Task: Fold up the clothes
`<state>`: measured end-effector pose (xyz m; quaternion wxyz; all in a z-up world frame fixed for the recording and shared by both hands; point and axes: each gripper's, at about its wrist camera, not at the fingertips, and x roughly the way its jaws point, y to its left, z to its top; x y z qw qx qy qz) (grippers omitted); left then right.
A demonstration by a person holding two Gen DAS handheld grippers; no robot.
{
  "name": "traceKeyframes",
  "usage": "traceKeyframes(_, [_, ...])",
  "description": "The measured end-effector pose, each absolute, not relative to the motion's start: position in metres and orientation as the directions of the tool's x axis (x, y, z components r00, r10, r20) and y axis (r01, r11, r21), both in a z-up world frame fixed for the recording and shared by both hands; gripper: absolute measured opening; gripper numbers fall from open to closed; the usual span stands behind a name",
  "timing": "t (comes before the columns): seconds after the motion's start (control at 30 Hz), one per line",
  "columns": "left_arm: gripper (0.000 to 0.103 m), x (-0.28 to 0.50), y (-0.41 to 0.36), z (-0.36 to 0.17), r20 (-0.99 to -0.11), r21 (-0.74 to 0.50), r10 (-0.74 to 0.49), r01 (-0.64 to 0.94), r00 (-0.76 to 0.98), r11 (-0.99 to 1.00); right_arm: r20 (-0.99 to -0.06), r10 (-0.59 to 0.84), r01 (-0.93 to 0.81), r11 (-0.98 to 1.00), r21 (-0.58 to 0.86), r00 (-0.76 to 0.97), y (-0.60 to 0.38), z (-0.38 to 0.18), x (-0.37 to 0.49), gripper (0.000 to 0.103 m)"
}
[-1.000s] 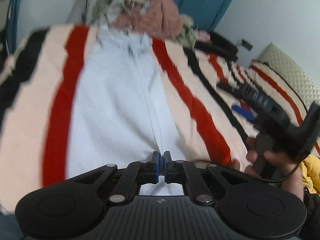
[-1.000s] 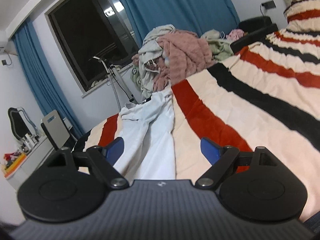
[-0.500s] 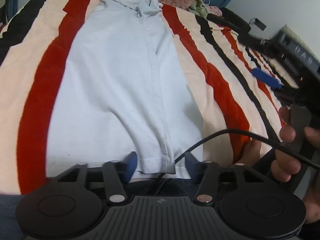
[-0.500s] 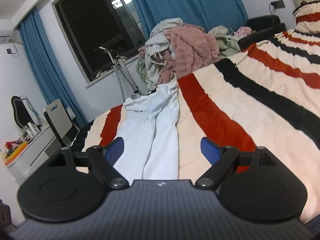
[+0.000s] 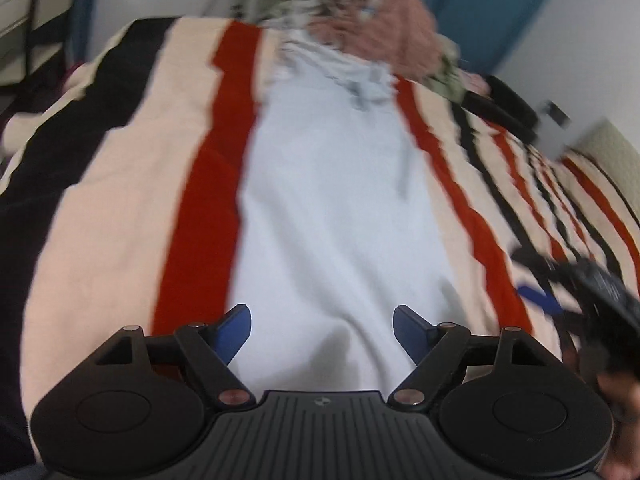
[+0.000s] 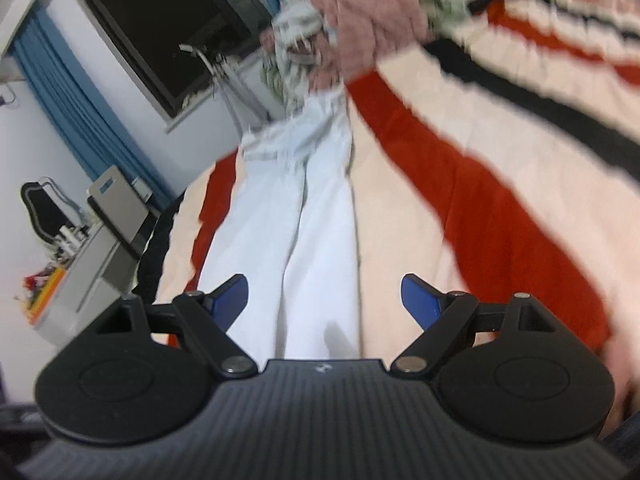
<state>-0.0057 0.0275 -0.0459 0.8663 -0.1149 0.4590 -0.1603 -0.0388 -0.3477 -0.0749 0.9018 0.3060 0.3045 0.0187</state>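
Lying lengthwise, trousers [image 5: 336, 216], waistband [image 5: 352, 76] farthest.

Motion blur smears the heaped pink and grey-green laundry pile [image 5: 372, 12] at the striped blanket's far edge. The pale blue-white trousers' [image 5: 340, 208] hems vanish behind the left gripper body; the waistband is indistinct.

Left gripper [image 5: 322, 330] hangs with its blue fingers spread wide, nothing between them, over the near end of the pale trousers [image 5: 336, 208]. The trousers lie lengthwise along the striped blanket [image 5: 120, 208], waistband toward the far edge, touching the heap of clothes [image 5: 360, 12] there. At the blanket's right edge, blurred, the right gripper [image 5: 560, 292] shows one blue finger.
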Motion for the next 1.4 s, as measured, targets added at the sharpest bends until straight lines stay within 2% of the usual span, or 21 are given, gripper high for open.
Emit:
traceKeyframes(0.33, [0.080,0.023,0.070,-0.081,-0.803,-0.416,-0.359,-0.017,0.475,0.909,-0.663,0.393,0.286,0.679,0.676,0.637,-0.351,-0.122,-0.026,0.084])
traceKeyframes(0.6, [0.080,0.026,0.069,-0.097,-0.821,-0.434,-0.370,-0.054,0.436,0.899,-0.653,0.462,0.305,0.623,0.720,0.600,-0.347,-0.132,-0.032,0.086])
traceKeyframes(0.67, [0.080,0.024,0.073,-0.098,-0.813,-0.458,-0.389,-0.062,0.434,0.887,-0.649,0.491,0.305,0.608,0.733,0.581,-0.345,-0.136,-0.035,0.077])
traceKeyframes(0.7, [0.079,0.023,0.075,-0.098,-0.808,-0.471,-0.400,-0.067,0.433,0.879,-0.647,0.509,0.302,0.602,0.739,0.568,-0.342,-0.137,-0.037,0.076])
traceKeyframes(0.77, [0.077,0.020,0.078,-0.099,-0.798,-0.498,-0.424,-0.074,0.430,0.864,-0.645,0.537,0.289,0.601,0.745,0.544,-0.335,-0.139,-0.042,0.066])
traceKeyframes(0.83, [0.071,0.015,0.080,-0.099,-0.787,-0.526,-0.450,-0.076,0.423,0.847,-0.652,0.535,0.271,0.622,0.735,0.538,-0.328,-0.137,-0.047,0.061])
traceKeyframes(0.93, [0.058,0.011,0.081,-0.100,-0.777,-0.552,-0.480,-0.076,0.408,0.830,-0.653,0.522,0.281,0.620,0.732,0.549,-0.327,-0.135,-0.053,0.047])
traceKeyframes(1.0, [0.046,0.010,0.079,-0.101,-0.776,-0.561,-0.492,-0.075,0.395,0.825,-0.654,0.514,0.281,0.624,0.729,0.555,-0.327,-0.133,-0.055,0.042])
traceKeyframes(1.07, [0.044,0.009,0.077,-0.102,-0.782,-0.553,-0.486,-0.075,0.389,0.830,-0.661,0.504,0.277,0.637,0.719,0.556,-0.326,-0.133,-0.056,0.035])
traceKeyframes(1.23, [0.046,0.011,0.074,-0.106,-0.802,-0.533,-0.471,-0.085,0.368,0.842,-0.685,0.488,0.266,0.673,0.690,0.542,-0.323,-0.134,-0.053,0.036])
traceKeyframes(1.33, [0.054,0.011,0.070,-0.106,-0.801,-0.531,-0.477,-0.062,0.362,0.845,-0.703,0.485,0.250,0.701,0.668,0.520,-0.318,-0.135,-0.052,0.036])
traceKeyframes(1.4, [0.056,0.012,0.066,-0.107,-0.803,-0.526,-0.479,-0.043,0.355,0.850,-0.710,0.506,0.237,0.706,0.667,0.489,-0.314,-0.138,-0.051,0.036])
